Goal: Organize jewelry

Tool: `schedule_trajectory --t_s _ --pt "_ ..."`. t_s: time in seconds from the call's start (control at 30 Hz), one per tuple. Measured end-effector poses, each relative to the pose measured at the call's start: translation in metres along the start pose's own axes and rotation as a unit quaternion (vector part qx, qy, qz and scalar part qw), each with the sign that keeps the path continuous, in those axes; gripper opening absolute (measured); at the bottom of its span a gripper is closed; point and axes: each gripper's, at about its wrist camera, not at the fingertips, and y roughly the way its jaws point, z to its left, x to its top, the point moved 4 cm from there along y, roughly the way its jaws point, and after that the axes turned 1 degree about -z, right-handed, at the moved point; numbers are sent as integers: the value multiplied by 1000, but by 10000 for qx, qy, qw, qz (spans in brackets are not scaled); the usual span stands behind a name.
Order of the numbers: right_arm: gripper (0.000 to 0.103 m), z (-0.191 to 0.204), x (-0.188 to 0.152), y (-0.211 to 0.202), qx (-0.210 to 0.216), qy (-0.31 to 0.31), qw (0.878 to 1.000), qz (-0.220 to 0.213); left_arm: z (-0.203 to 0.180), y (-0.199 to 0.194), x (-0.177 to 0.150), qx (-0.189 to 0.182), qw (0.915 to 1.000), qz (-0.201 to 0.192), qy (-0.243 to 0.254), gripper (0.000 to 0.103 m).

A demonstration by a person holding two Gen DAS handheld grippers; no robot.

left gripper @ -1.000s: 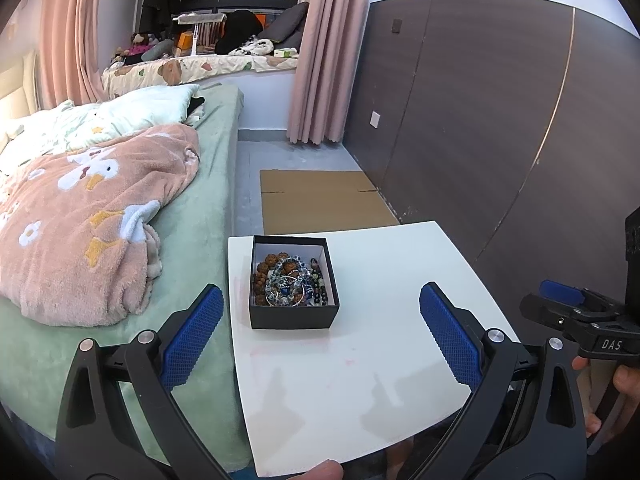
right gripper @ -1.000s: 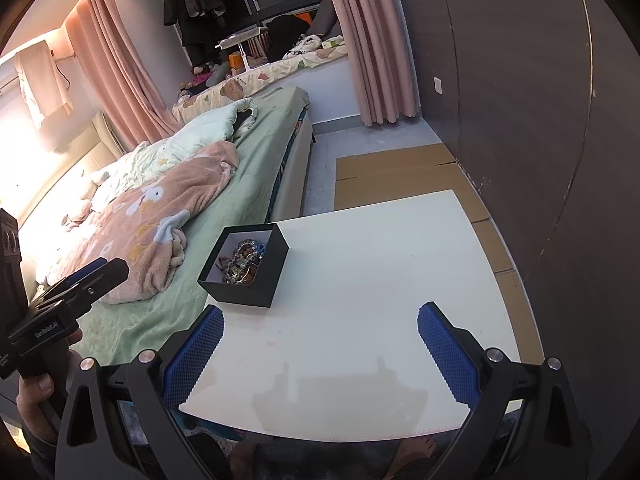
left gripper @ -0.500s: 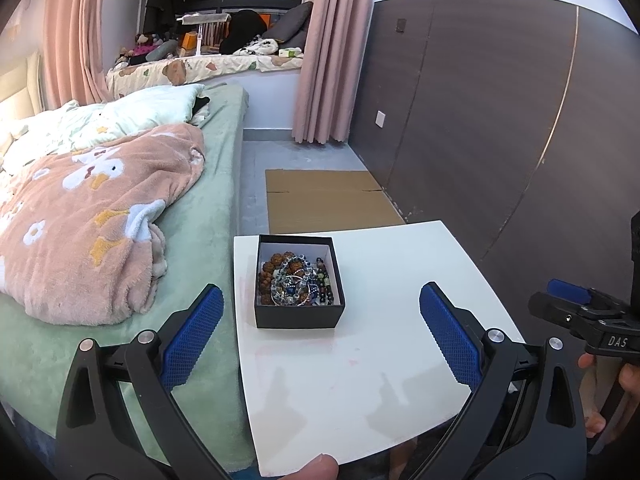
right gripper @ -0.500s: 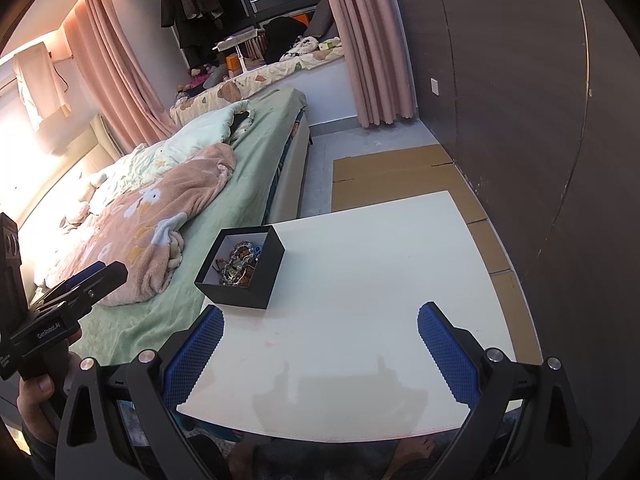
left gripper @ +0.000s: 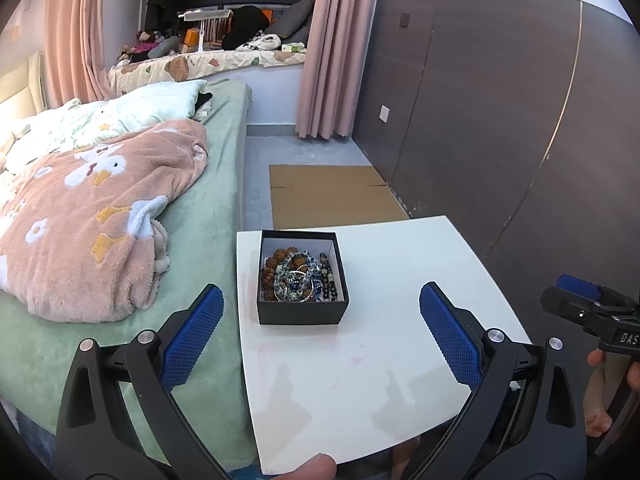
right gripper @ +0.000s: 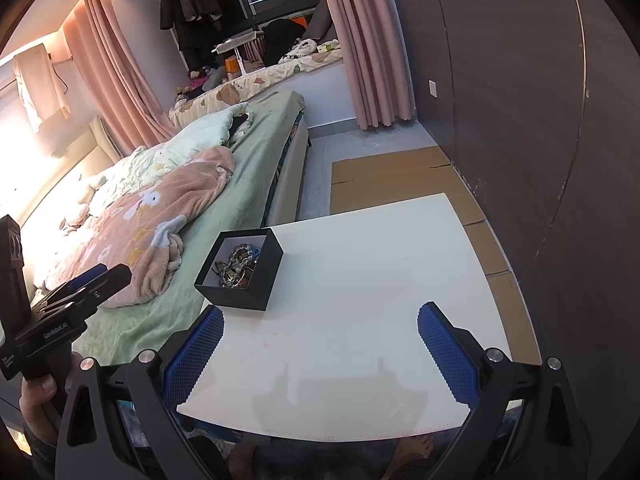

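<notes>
A small black box (left gripper: 302,316) with a white lining stands on the white table (left gripper: 360,360) near its left edge. It holds a heap of beaded bracelets (left gripper: 298,276), brown, grey and dark. My left gripper (left gripper: 320,336) is open and empty, held above the table just short of the box. The box also shows in the right wrist view (right gripper: 256,280), left of centre. My right gripper (right gripper: 320,354) is open and empty over the table's near edge, to the right of the box.
A bed (left gripper: 208,216) with a pink blanket (left gripper: 92,220) lies against the table's left side. A dark panelled wall (left gripper: 520,120) runs along the right. Flat cardboard (left gripper: 332,196) lies on the floor beyond the table.
My left gripper has turned slightly left, so the box sits nearer the centre between its fingers. The right gripper has barely moved. Both stay open.
</notes>
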Motion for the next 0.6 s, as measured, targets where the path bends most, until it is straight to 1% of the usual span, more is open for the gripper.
schedule_trajectory --t_s 0.13,0.2,0.3,0.4,0.5,0.6 --pt "95 -2 -1 1 -36 22 10000 30 -3 3 -2 13 9999 54 86 98" --pt "95 -1 -1 1 -37 19 10000 39 -4 3 -2 -43 9999 72 62 98" --pt "95 0 -1 1 -33 26 10000 40 -7 5 -3 -46 10000 24 80 98" --pt "95 -1 -2 2 -30 39 10000 78 -11 6 -4 59 9998 -58 172 98" --pt "95 -2 -3 6 -48 73 9999 129 -14 12 -4 74 9997 -37 221 98" --pt "95 -3 -3 8 0 97 9998 161 -10 16 -4 210 9996 -73 169 98"
